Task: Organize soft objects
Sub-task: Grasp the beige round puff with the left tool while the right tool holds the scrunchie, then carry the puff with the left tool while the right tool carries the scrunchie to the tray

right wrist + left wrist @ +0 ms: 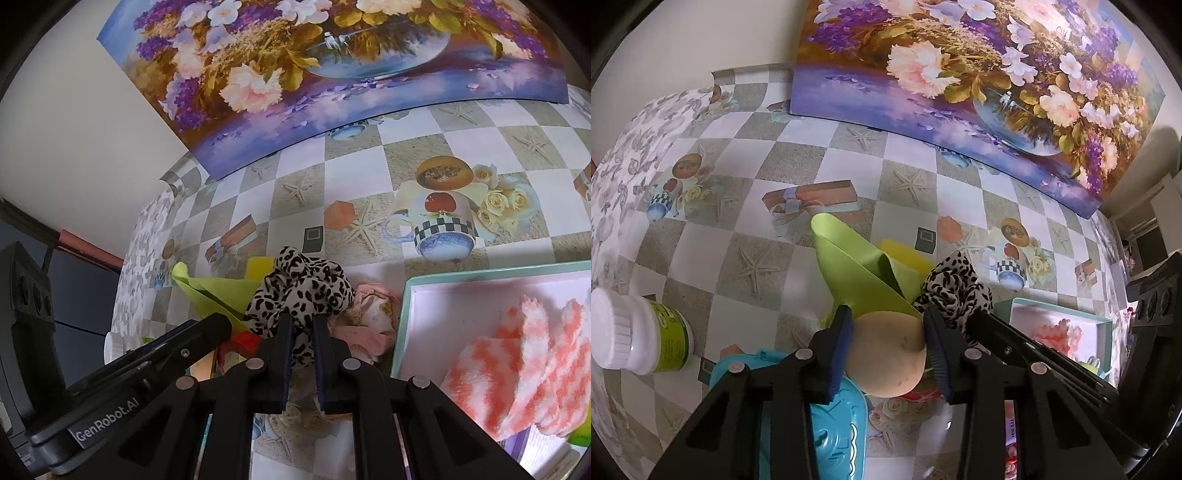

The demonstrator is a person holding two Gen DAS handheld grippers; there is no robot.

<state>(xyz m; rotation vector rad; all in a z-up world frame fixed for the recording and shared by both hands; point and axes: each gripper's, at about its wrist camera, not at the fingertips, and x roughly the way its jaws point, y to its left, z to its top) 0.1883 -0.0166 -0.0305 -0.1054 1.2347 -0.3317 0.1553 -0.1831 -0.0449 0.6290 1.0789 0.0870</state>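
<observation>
Grippers worked close together — left gripper [888, 354] clamped a beige sponge [890, 354], right gripper [303, 354] pinched the leopard scrunchie [303, 288]; any crossing risked a snag.

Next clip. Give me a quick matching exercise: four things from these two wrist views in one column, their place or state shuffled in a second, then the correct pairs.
1. beige round object
2. leopard-print scrunchie
3. pink-and-white fluffy cloth
4. white-capped jar

A. lies inside the open box
B. pinched in the right gripper
C. on its side on the tablecloth
D. between the left gripper pads

Pairs: 1-D, 2-B, 3-A, 4-C
</observation>
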